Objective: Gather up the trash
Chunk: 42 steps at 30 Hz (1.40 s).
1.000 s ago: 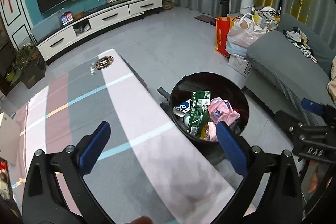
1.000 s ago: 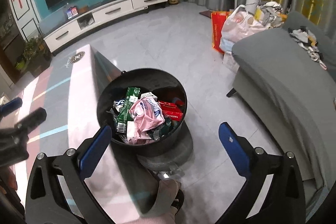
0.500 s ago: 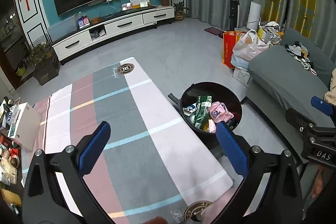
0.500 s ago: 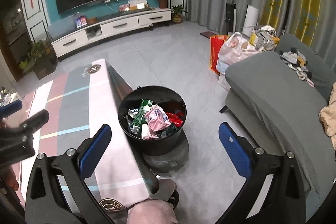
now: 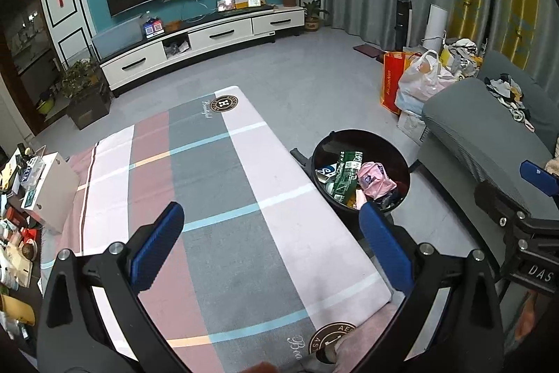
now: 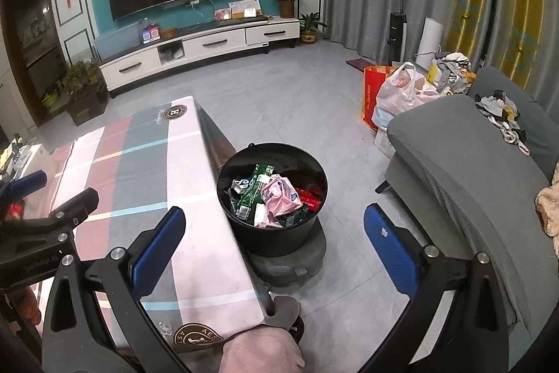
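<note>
A black round bin (image 6: pixel 276 233) stands on the floor by the table's right side, also seen in the left wrist view as the bin (image 5: pixel 398 149). It holds trash: a green packet (image 6: pixel 253 193), a pink wrapper (image 6: pixel 281 198), red packs (image 6: pixel 309 196). My left gripper (image 5: pixel 272 247) hangs open high over the striped tablecloth (image 5: pixel 216 184), nothing between its fingers. My right gripper (image 6: pixel 274 250) is open above the bin's near side, well clear of it, and empty. The green packet (image 5: pixel 344 177) and pink wrapper (image 5: pixel 375 180) show in the left view too.
A grey sofa (image 6: pixel 464 170) runs along the right, with bags (image 6: pixel 401 93) beyond it. A white TV cabinet (image 6: pixel 195 49) lines the far wall. Cluttered items (image 5: pixel 21 198) sit left of the table. A person's knee (image 6: pixel 262 352) is at the bottom edge. Grey floor (image 6: pixel 286 107) lies beyond the bin.
Both grippers have risen and pulled back from the bin, so the bin looks smaller and more of the table and room shows. Both stayed open and empty.
</note>
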Tool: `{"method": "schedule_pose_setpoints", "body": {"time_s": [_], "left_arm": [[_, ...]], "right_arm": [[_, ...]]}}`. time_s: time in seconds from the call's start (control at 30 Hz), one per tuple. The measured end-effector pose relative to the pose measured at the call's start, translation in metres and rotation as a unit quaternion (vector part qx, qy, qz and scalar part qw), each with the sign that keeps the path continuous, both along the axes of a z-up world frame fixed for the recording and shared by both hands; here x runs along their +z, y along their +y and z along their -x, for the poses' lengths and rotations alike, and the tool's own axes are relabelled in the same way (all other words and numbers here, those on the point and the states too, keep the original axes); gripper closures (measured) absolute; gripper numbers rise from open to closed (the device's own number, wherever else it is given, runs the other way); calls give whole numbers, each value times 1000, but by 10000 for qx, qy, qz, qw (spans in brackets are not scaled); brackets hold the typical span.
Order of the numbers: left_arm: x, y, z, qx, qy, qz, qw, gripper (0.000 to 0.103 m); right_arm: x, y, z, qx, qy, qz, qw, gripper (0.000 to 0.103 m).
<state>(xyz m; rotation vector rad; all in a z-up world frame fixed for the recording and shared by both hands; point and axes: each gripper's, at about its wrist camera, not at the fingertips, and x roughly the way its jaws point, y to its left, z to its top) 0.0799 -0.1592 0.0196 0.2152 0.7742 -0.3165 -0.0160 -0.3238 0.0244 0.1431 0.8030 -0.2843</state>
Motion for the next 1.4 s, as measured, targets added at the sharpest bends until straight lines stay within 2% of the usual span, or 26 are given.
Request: {"method": "schedule_pose_setpoints", "body": {"time_s": [0.77,1.4], "left_arm": [[-3,-2,1,116,-116,-212,9996,3],[-4,3,-1,160,-121,-236,9995,3]], "right_arm": [[-8,-5,-1,29,44,-71,10000,3],[-6,-2,-7,114,56,-44,9999,3]]}}
